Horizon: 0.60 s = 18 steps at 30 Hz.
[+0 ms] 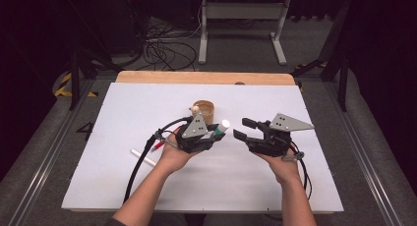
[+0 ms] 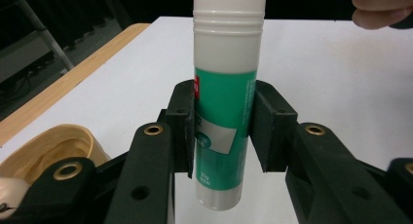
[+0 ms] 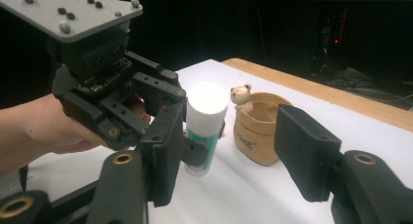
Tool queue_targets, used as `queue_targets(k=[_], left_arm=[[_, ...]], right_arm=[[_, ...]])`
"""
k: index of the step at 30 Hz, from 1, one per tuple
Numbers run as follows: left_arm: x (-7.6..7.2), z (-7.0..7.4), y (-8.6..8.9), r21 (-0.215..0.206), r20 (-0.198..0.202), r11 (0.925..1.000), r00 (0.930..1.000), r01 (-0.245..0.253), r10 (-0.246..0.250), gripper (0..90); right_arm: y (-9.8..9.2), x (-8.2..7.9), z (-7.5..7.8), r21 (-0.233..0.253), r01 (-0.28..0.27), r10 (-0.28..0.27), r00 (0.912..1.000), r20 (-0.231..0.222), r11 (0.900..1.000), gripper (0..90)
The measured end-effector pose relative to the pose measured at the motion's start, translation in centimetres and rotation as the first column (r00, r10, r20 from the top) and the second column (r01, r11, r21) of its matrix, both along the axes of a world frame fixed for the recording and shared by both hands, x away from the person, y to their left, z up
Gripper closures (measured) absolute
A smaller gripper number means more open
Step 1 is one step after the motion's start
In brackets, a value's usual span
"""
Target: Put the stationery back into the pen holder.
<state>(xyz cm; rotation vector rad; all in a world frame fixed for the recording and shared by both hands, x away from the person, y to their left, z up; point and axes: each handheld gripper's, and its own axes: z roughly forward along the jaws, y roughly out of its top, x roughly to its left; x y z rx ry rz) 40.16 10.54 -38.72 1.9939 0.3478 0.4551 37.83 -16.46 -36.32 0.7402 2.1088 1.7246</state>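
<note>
A glue stick [image 2: 225, 95] with a green label and white cap is clamped between the pads of my left gripper [image 1: 216, 132], held above the white table. The same glue stick [image 3: 204, 126] shows in the right gripper view, white cap end toward that camera. My right gripper [image 1: 244, 127] is open, with nothing between its jaws. It faces the glue stick [image 1: 221, 128] from the right, a short gap away. A tan cup [image 1: 205, 109] with a small bear figure [image 3: 241, 96] on its rim stands just behind the left gripper.
A white marker [image 1: 142, 157] and a red pen [image 1: 158, 145] lie on the white board [image 1: 123, 108] left of the left hand. A wooden table edge [image 1: 206, 77] runs along the back. Cables and a stand's legs [image 1: 241, 34] lie on the floor beyond.
</note>
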Motion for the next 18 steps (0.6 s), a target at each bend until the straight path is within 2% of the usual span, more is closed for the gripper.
queue_targets(k=[9,12,18], left_arm=[[0.6,0.4,0.7,-0.084,-0.017,0.9963,0.9997,-0.018,0.017,65.6],[0.9,0.5,0.9,-0.126,-0.030,0.9917,0.9993,-0.024,0.020,65.6],[1.7,0.7,1.4,-0.179,-0.033,0.9828,0.9987,-0.045,0.039,65.6]], right_arm=[[-1.7,-0.1,-0.5,0.021,0.033,-0.034,0.9992,0.021,0.999,37.4],[-2.1,-0.1,-0.6,0.031,0.045,-0.046,0.9987,0.022,0.998,35.2],[-2.7,-0.3,-0.9,0.023,0.062,-0.063,0.9977,0.027,0.998,31.8]])
